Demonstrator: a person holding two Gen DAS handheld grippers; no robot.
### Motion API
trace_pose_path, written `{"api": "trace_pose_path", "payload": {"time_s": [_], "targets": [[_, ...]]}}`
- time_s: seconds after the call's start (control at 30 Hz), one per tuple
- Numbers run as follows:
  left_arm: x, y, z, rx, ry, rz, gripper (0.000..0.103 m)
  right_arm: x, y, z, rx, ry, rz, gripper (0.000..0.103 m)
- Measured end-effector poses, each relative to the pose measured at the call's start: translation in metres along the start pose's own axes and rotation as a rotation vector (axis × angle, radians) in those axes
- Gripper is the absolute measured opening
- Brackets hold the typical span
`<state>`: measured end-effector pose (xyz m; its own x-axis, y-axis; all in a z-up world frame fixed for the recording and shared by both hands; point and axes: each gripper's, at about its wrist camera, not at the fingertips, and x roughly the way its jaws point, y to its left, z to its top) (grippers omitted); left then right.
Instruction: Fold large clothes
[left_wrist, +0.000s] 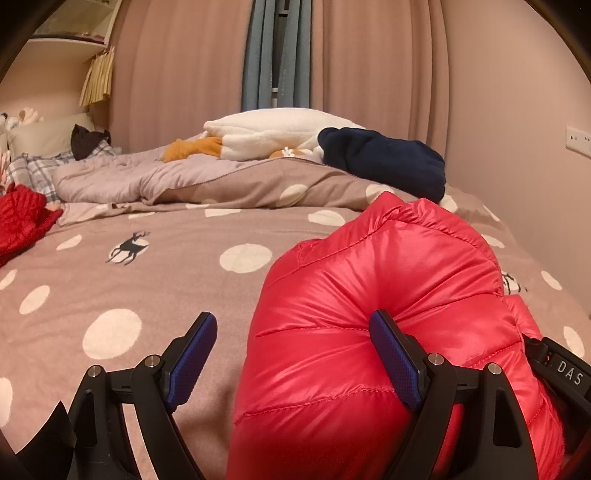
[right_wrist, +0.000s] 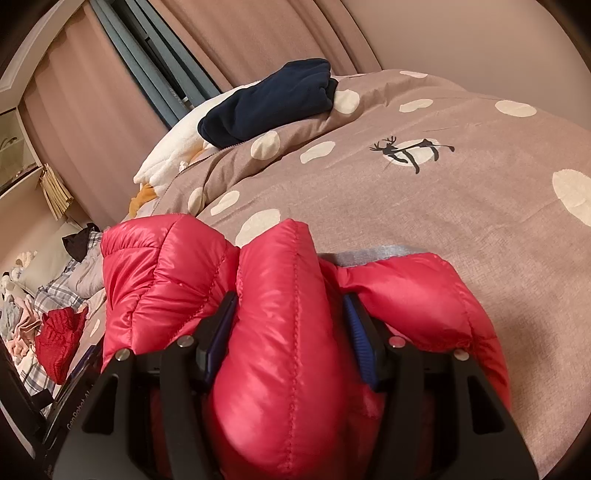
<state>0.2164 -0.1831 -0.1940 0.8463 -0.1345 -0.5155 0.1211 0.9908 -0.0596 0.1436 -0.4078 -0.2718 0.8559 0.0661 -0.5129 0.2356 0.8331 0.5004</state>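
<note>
The red down jacket (left_wrist: 369, 332) lies bunched on the dotted duvet (left_wrist: 147, 280), at its near edge. The left gripper (left_wrist: 295, 354) stands spread wide: its right finger presses into the jacket's puffed side, while its left finger hangs over bare duvet, so the jaws pinch nothing. The right gripper (right_wrist: 288, 332) grips a thick quilted fold of the same jacket (right_wrist: 280, 314), both blue pads sunk into the padding.

The jacket is glossy red nylon, stitched in puffy channels, crumpled into rounded lumps (a grey lining edge shows behind it in the right wrist view).

Counted: one down jacket, two grippers. Farther up the duvet from the jacket lie one navy fleece garment (left_wrist: 384, 162), one white plush toy (left_wrist: 273, 136) and one red knit garment (left_wrist: 22, 218).
</note>
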Motion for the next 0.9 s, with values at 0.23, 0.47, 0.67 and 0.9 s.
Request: {"api": "trace_pose_path", "payload": {"time_s": [0.23, 0.47, 0.67, 0.9], "targets": [[0.0009, -0.0020, 0.0010, -0.002, 0.001, 0.001, 0.085, 0.0007, -0.0022, 0.0000, 0.011, -0.001, 0.015, 0.056], [0.0010, -0.0024, 0.0007, -0.003, -0.001, 0.004, 0.085, 0.0010, -0.0032, 0.0003, 0.017, 0.001, 0.022, 0.057], [0.0027, -0.0013, 0.0002, -0.021, 0.010, -0.009, 0.086, 0.0006, -0.0048, 0.0000, 0.031, 0.003, 0.038, 0.057], [-0.0023, -0.0016, 0.0016, -0.026, 0.025, 0.000, 0.089, 0.0019, -0.0047, 0.0024, 0.041, 0.012, 0.051, 0.058]]}}
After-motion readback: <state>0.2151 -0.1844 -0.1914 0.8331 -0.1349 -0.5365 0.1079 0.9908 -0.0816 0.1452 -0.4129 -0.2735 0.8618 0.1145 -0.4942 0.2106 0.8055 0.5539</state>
